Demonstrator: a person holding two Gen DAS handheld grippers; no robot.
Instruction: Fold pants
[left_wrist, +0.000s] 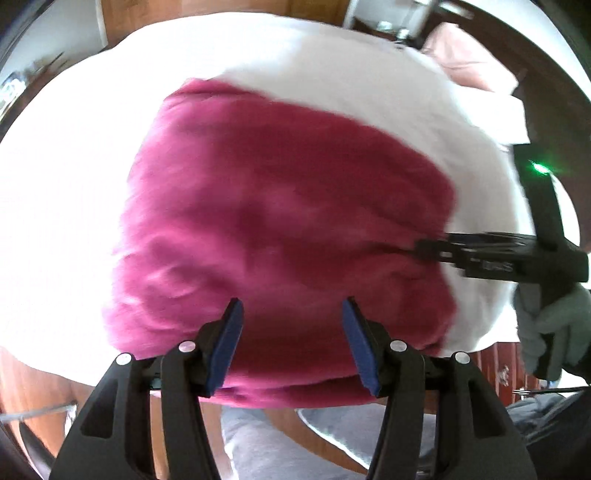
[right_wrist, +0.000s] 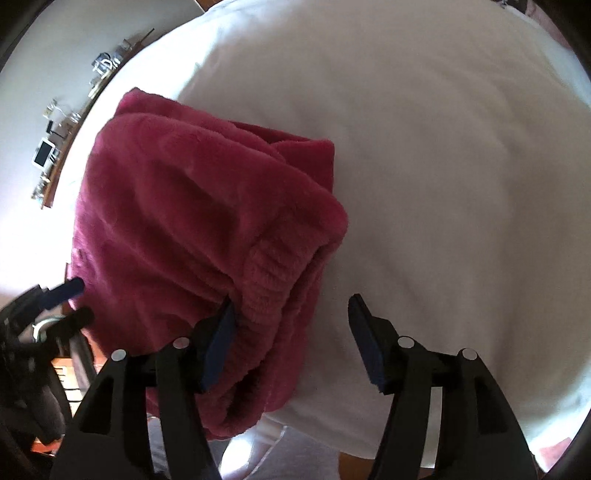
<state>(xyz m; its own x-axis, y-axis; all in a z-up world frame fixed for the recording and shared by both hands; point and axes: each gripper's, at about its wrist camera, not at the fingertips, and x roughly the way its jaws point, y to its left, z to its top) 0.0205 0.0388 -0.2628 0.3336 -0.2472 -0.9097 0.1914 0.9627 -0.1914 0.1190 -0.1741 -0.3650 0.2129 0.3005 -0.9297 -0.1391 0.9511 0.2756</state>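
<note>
Magenta fleece pants (left_wrist: 280, 229) lie folded into a thick bundle on a white sheet (left_wrist: 74, 184). My left gripper (left_wrist: 291, 332) is open and empty, hovering over the bundle's near edge. My right gripper (right_wrist: 291, 332) is open at the bundle's right edge; its left pad (right_wrist: 221, 339) sits by the ribbed waistband (right_wrist: 273, 273), the right pad over bare sheet (right_wrist: 443, 184). The pants (right_wrist: 192, 221) fill the left of the right wrist view. The right gripper shows in the left wrist view (left_wrist: 436, 251), its tip at the bundle's right edge. The left gripper shows in the right wrist view (right_wrist: 70, 299).
The white sheet covers a bed with wooden floor (left_wrist: 33, 391) around it. A pink pillow (left_wrist: 465, 55) lies at the far right. A shelf with small items (right_wrist: 55, 140) runs along the wall. My grey-trousered legs (left_wrist: 258, 435) stand at the near edge.
</note>
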